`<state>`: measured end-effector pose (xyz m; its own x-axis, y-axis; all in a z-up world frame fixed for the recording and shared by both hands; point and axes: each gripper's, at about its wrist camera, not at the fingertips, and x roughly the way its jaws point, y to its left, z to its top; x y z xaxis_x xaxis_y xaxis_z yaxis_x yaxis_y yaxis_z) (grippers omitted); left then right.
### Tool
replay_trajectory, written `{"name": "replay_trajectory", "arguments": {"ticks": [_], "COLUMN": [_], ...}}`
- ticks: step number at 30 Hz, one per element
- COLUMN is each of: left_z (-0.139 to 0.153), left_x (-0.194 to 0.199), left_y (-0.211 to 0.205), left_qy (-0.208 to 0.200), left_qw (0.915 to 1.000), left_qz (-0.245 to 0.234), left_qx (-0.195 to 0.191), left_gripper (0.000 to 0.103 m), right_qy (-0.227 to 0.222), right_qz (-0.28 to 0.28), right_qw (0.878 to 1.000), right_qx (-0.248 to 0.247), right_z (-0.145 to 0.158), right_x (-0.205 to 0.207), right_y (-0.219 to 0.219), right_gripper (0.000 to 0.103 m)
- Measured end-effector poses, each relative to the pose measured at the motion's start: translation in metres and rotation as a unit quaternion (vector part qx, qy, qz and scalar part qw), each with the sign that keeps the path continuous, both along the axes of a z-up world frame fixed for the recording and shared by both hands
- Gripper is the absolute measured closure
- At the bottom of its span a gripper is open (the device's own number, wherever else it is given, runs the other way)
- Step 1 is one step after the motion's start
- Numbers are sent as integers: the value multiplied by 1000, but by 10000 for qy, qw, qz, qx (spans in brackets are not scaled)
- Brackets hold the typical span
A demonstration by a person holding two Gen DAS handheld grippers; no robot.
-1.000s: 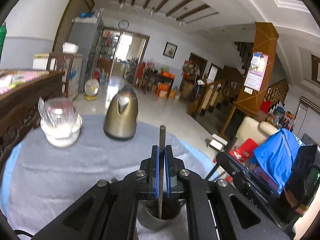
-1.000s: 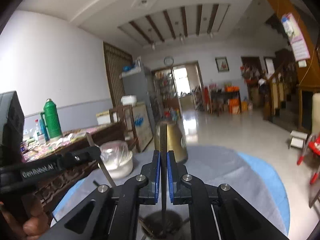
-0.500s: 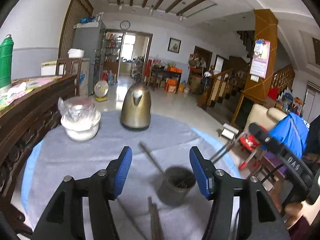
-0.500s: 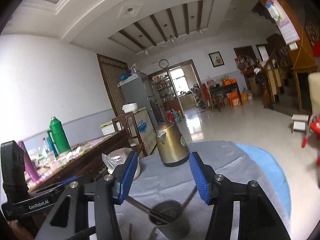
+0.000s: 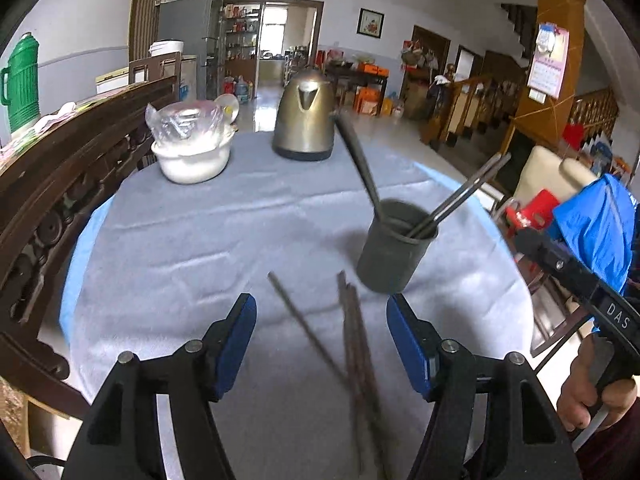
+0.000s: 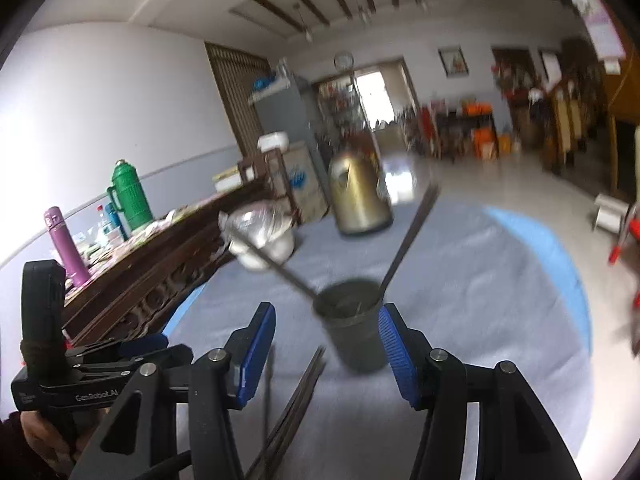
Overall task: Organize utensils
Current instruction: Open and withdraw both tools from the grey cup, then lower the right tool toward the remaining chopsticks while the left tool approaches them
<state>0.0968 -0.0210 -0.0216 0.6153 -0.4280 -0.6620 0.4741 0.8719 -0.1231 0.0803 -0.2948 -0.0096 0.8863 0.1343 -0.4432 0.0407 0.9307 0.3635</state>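
A dark grey cup (image 5: 394,246) stands on the grey tablecloth (image 5: 224,236) and holds several dark chopsticks (image 5: 460,194) leaning out left and right. More loose chopsticks (image 5: 356,344) lie on the cloth in front of the cup. My left gripper (image 5: 321,342) is open and empty, above the loose chopsticks. In the right wrist view the cup (image 6: 354,330) sits between the tips of my right gripper (image 6: 327,354), which is open and empty; loose chopsticks (image 6: 294,404) lie below it.
A brass-coloured kettle (image 5: 306,122) and a white bowl under plastic wrap (image 5: 192,150) stand at the table's far side. A carved wooden bench (image 5: 60,176) runs along the left. The right gripper's handle (image 5: 580,284) shows at right, the left one (image 6: 52,364) at lower left.
Both grippers let go of the chopsticks they held over the cup, opened wide and pulled back. The released chopsticks now lean in the cup.
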Motion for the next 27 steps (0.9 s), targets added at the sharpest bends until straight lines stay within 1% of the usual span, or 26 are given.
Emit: {"name": "replay_trajectory", "arguments": {"ticks": [5,9,16,21,27], "left_z": [-8,-10,-5,-6,-2], "left_x": [-1,2,-7,-9,-18], "left_y": [15,22,40,63,87], "left_qy": [210,349,256,420,469], "left_qw": [9995,9986,9973,9941,9897], "left_qz": [216,363,604,970,1333], "left_qx": [72,148,317,260,219], "left_gripper": [34,34,34,34,34], "right_qy": [230,274,350,395,435], "right_qz": [199,258,171,68,45], "right_qw": [9995,9991,9992,9992,9988], "right_qx": [-92,-190,-119,-79,-199], "right_z": [-12,-11,-7,-3,6], "right_x": [-4,-5,-14,-20,-25], "right_y": [14,18,10,2,1], "right_gripper": [44,44,44,44,44]}}
